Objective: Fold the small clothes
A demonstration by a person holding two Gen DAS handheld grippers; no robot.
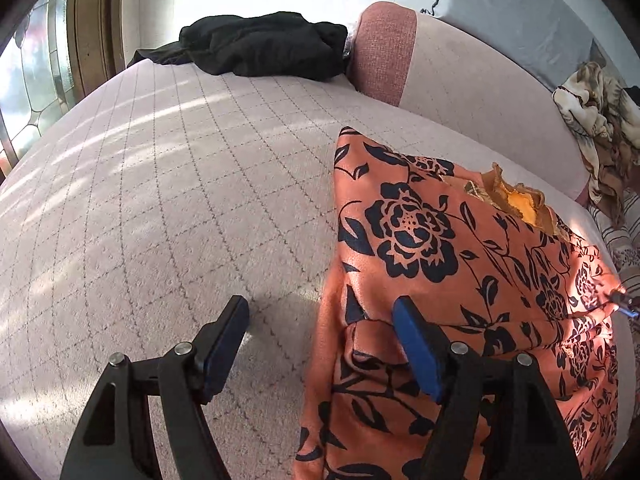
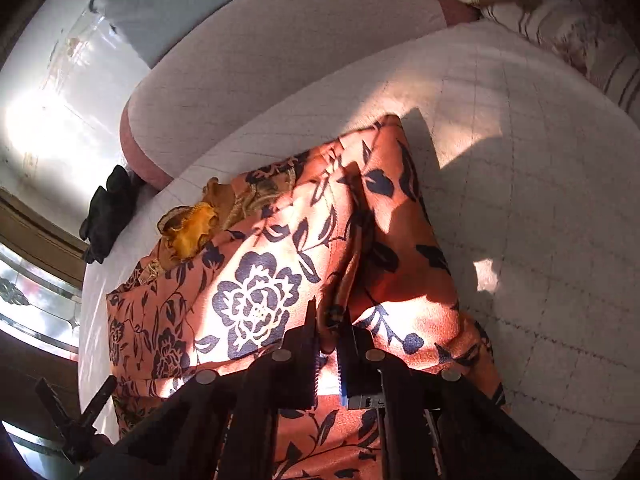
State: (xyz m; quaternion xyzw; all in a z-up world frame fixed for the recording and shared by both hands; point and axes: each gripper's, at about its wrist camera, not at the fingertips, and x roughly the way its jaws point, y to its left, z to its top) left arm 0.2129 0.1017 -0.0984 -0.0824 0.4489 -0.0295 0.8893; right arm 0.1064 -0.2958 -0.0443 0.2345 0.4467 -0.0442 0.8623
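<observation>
An orange garment (image 1: pixel 440 264) with a dark blue flower print lies on a quilted pale surface (image 1: pixel 160 200), its gold-yellow neckline (image 1: pixel 516 200) towards the far side. My left gripper (image 1: pixel 320 316) is open at the garment's left edge: one blue pad (image 1: pixel 416 344) is over the cloth and the other finger is over the bare quilt, with nothing pinched. In the right wrist view my right gripper (image 2: pixel 330 320) is shut on a raised fold of the orange garment (image 2: pixel 256 300). The left gripper (image 2: pixel 75 386) shows open at the lower left of that view.
A crumpled black garment (image 1: pixel 264 44) lies at the far edge of the quilt beside a pink bolster (image 1: pixel 384 52). A heap of patterned cloth (image 1: pixel 600 128) and a striped cushion (image 2: pixel 580 40) sit at the right. A leaded window (image 1: pixel 36 68) is on the left.
</observation>
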